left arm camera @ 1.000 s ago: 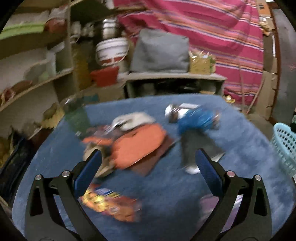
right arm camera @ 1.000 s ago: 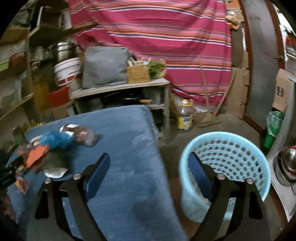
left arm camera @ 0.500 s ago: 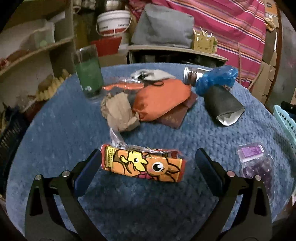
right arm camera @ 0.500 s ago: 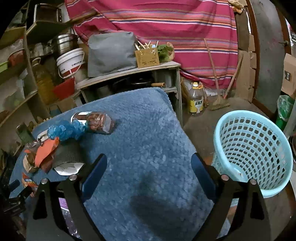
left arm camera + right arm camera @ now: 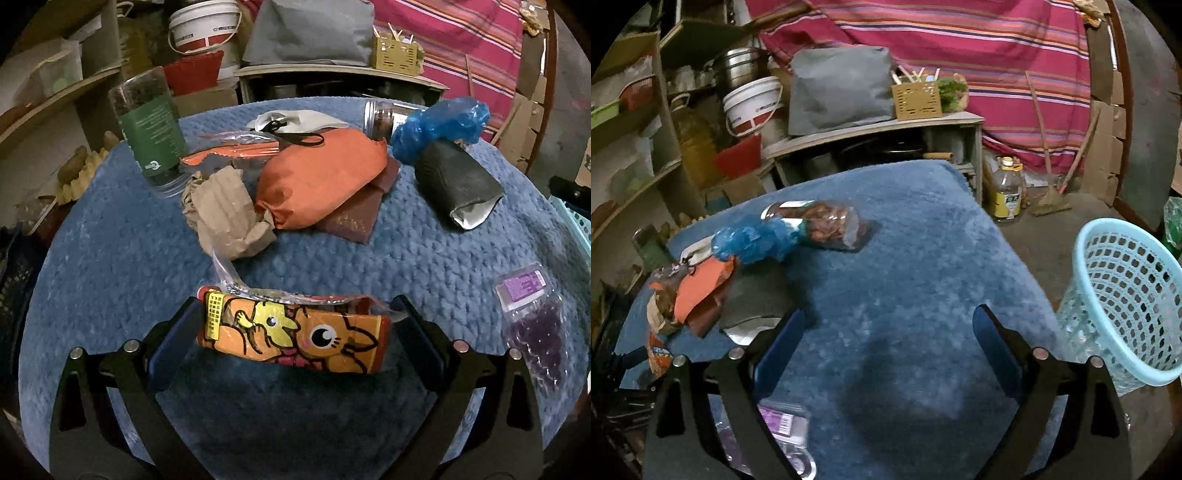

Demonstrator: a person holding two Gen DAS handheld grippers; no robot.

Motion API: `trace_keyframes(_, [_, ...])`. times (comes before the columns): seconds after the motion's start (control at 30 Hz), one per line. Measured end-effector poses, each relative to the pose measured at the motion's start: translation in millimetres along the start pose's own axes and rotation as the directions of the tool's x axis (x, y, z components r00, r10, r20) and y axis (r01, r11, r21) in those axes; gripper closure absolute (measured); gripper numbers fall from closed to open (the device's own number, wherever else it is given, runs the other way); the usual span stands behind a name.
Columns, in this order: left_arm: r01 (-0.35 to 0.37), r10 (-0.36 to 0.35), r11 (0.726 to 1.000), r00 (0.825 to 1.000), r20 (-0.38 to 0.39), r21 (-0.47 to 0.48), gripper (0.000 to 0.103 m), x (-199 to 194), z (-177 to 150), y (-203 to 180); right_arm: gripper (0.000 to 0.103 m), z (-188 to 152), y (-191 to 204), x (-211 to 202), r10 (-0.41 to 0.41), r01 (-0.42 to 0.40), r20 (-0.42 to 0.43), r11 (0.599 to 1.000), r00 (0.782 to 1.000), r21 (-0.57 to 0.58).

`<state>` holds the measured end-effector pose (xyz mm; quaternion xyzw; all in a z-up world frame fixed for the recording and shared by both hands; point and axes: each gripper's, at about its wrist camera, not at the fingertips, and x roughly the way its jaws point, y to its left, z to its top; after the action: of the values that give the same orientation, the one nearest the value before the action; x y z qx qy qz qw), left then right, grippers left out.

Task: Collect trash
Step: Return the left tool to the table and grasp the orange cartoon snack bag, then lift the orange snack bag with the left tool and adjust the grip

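Note:
An orange cartoon snack wrapper (image 5: pixel 295 338) lies on the blue table cover (image 5: pixel 424 258), right between the open jaws of my left gripper (image 5: pixel 293 343), which do not clamp it. Behind it lie crumpled brown paper (image 5: pixel 225 210), an orange pouch (image 5: pixel 321 177), a blue plastic bag (image 5: pixel 439 125) and a grey roll (image 5: pixel 458 181). My right gripper (image 5: pixel 886 347) is open and empty above bare cover. A light blue basket (image 5: pixel 1123 299) stands on the floor at the right.
A green-labelled jar (image 5: pixel 151 129) stands at the back left. A clear jar (image 5: pixel 820 225) lies on its side. A purple-labelled bag (image 5: pixel 532 317) lies at the right edge. Scissors (image 5: pixel 291 133) lie atop the pile. Shelves and a bench crowd the back.
My left gripper dropped and moved forward until the snack wrapper sits between its jaws. My right gripper swung left from the basket to over the table.

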<state>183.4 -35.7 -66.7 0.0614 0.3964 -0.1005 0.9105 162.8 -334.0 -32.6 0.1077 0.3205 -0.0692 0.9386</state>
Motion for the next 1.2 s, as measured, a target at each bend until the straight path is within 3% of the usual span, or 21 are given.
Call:
trace_keyframes(0.07, [0.007,-0.007,1.0,1.0,0.015,0.008,0.01,-4,-1,0,0.012,-1,10,2,0.007,-0.007,-0.002,1.0,1.0,-0.017])
trace_keyframes(0.2, [0.015,-0.019,0.997,0.997,0.068,0.07,0.031,-20,-5,-6,0.012,-2,23,3,0.021,-0.021,-0.002,0.999,1.0,-0.043])
trace_keyframes(0.37, [0.026,-0.035,0.995,0.996,0.088,0.1,0.043,-30,-8,-9,0.012,-4,39,7,0.021,-0.022,-0.008,0.996,1.0,-0.086])
trace_keyframes(0.53, [0.06,-0.068,0.996,0.99,0.122,0.063,0.052,-44,-5,3,0.012,-5,47,9,0.025,-0.026,-0.012,0.995,1.0,-0.095])
trace_keyframes(0.57, [0.067,-0.073,0.996,0.989,0.129,0.053,0.059,-45,-3,6,0.012,-5,49,11,0.026,-0.027,-0.013,0.995,1.0,-0.096])
trace_keyframes(0.77, [0.063,-0.063,0.998,0.982,0.18,0.006,0.071,-50,21,24,0.012,-1,57,15,0.031,-0.032,-0.008,0.995,0.999,-0.097])
trace_keyframes(1.0, [0.025,-0.014,0.998,0.981,0.195,-0.054,0.067,-34,48,50,0.012,2,66,20,0.045,-0.045,-0.005,0.996,0.999,-0.082])
trace_keyframes(1.2, [-0.048,0.07,0.993,0.974,0.213,-0.106,0.033,-23,50,65,0.012,5,69,23,0.054,-0.054,-0.001,0.996,0.999,-0.065])
